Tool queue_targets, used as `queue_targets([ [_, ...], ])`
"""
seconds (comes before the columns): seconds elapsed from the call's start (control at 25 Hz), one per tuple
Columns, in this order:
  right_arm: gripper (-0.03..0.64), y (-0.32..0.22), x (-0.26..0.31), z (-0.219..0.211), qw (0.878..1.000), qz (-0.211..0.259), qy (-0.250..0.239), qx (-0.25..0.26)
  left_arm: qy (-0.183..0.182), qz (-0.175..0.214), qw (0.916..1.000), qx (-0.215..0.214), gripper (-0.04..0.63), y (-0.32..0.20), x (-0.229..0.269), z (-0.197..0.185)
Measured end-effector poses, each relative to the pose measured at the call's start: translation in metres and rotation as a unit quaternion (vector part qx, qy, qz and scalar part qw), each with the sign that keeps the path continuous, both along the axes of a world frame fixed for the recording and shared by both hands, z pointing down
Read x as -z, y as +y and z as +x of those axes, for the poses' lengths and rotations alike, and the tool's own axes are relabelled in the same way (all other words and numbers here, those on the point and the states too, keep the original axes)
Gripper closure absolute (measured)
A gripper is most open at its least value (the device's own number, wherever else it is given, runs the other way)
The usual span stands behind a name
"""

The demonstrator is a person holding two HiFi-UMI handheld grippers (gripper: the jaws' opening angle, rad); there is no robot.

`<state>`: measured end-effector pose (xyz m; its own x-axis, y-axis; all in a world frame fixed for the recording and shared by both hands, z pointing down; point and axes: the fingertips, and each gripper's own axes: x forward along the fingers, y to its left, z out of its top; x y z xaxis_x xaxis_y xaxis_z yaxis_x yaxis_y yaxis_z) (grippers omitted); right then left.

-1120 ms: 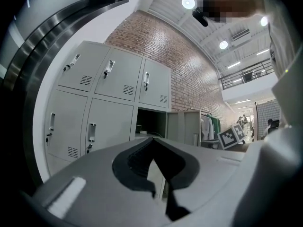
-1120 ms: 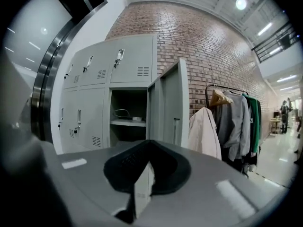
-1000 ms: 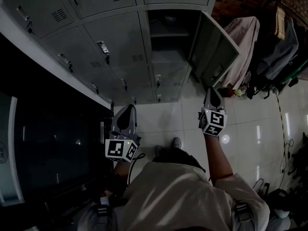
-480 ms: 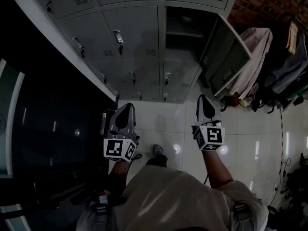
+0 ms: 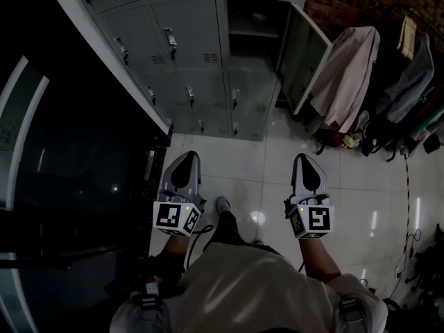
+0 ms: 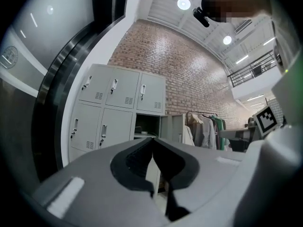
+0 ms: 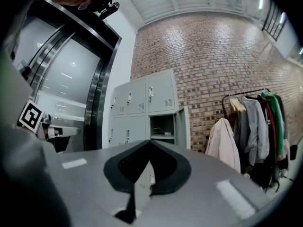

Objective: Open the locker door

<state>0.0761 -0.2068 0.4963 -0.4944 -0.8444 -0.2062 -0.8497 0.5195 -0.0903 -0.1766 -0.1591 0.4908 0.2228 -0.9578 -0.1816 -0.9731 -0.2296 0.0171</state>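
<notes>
Holds left claw and right claw pressed together and empty at lower centre, well apart from the locker door standing open at upper right, and probably risks only swinging it shut by brushing it carelessly.

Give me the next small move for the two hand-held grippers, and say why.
Probably just lower both to rest. The locker door already stands swung wide, its compartment exposed, so the task looks done. The right hand-held gripper and left hand-held gripper are shut on nothing, well clear of the lockers.
</notes>
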Motion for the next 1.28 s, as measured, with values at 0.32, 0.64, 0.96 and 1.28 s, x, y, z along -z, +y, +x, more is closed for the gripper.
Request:
queue_targets([
  [0.32,0.615,0.09,0.01,0.069,1.0,0.0,-0.004,0.011,-0.011,0.006,0.9999,-0.002,0.595,0.092,0.012,0.076],
  [0.64,0.615,0.148,0.027,0.095,1.0,0.01,-0.011,0.021,-0.013,0.015,0.9997,-0.012,0.595,0.141,0.032,0.113],
  [0.96,0.615,0.181,0.063,0.081,0.999,0.026,-0.015,0.012,-0.036,0.029,0.998,-0.042,0.595,0.164,0.066,0.113],
  [1.28,0.617,0.205,0.058,0.057,0.999,0.02,0.032,-0.003,-0.04,0.044,0.9975,-0.038,0.595,0.185,0.073,0.081],
])
